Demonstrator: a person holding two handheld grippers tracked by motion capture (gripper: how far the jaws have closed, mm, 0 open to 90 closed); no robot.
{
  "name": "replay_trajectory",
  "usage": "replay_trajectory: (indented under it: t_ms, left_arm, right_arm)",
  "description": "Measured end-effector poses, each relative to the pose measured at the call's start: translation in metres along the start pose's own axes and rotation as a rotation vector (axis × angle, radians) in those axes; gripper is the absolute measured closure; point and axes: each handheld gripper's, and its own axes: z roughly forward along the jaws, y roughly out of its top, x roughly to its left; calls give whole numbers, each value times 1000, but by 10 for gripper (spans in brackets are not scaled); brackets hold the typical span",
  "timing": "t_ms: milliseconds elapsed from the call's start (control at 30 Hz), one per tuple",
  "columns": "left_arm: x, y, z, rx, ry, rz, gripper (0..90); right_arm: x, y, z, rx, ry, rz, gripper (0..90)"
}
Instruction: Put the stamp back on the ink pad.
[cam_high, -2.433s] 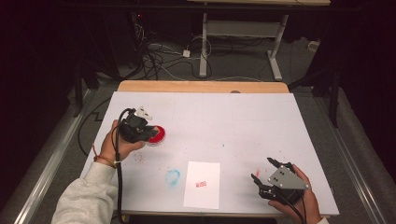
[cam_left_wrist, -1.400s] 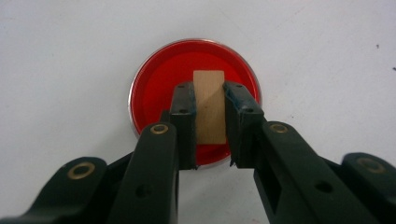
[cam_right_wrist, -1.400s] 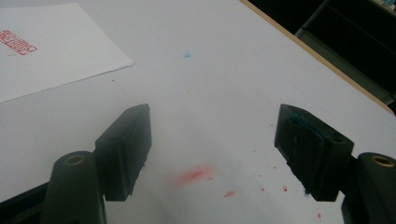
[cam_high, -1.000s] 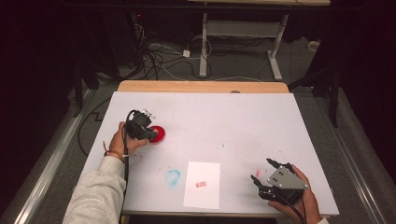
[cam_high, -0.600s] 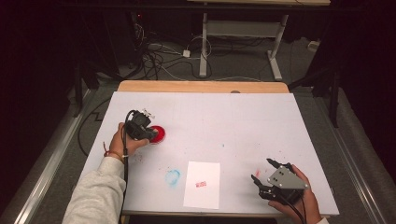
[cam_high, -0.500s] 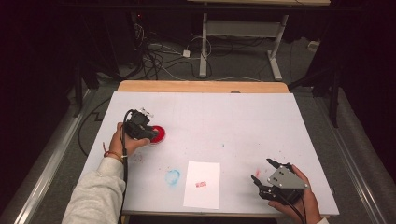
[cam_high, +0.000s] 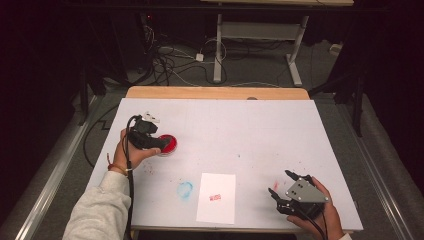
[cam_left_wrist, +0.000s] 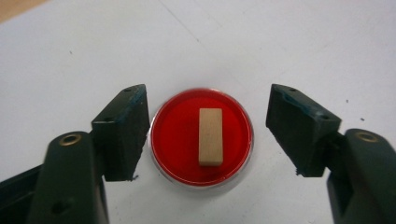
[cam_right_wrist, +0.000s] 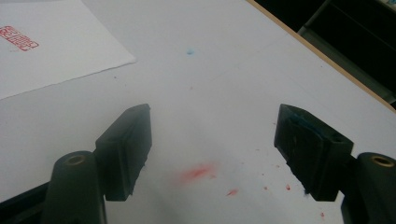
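A round red ink pad (cam_left_wrist: 177, 135) sits on the white table, and a small wooden stamp block (cam_left_wrist: 210, 136) lies flat on it. My left gripper (cam_left_wrist: 208, 114) hovers just over the pad. Its jaws have just been opening and now stand wide on either side of the pad, touching neither the pad nor the block. From above, the left gripper (cam_high: 157, 142) covers part of the ink pad (cam_high: 171, 145) at the table's left. My right gripper (cam_high: 279, 181) rests open near the front right edge, and in its own view the right gripper (cam_right_wrist: 212, 126) holds nothing.
A white sheet of paper (cam_high: 216, 197) with a small red stamp mark lies at the front middle, also in the right gripper view as the paper (cam_right_wrist: 46, 46). A blue smear (cam_high: 184, 189) lies left of it. Red ink smudges (cam_right_wrist: 198, 172) dot the table (cam_high: 260, 130).
Since the earliest frame the left gripper has tipped down and shifted slightly over the red pad. The right hand has kept still.
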Motion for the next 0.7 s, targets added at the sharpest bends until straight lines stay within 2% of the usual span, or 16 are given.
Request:
replay_trajectory:
  t_ms: [100, 200, 367, 433, 500, 700]
  left_arm:
    - [-2, 0, -6, -47, 6, -5, 222]
    - [-4, -2, -12, -92, -8, 3, 200]
    - [-12, -4, -18, -156, -17, 40, 183]
    - [-16, -4, -21, -187, -7, 59, 183]
    - [-18, -5, -25, -206, -27, 76, 184]
    - [-30, -6, -30, -255, -4, 110, 189]
  right_arm:
    - [0, 0, 0, -1, 0, -2, 282]
    - [0, 0, 0, 0, 0, -1, 282]
    - [1, 0, 0, 1, 3, -5, 282]
    - [1, 0, 0, 0, 2, -5, 282]
    - [1, 0, 0, 0, 0, -1, 282]
    - [0, 0, 0, -5, -1, 3, 282]
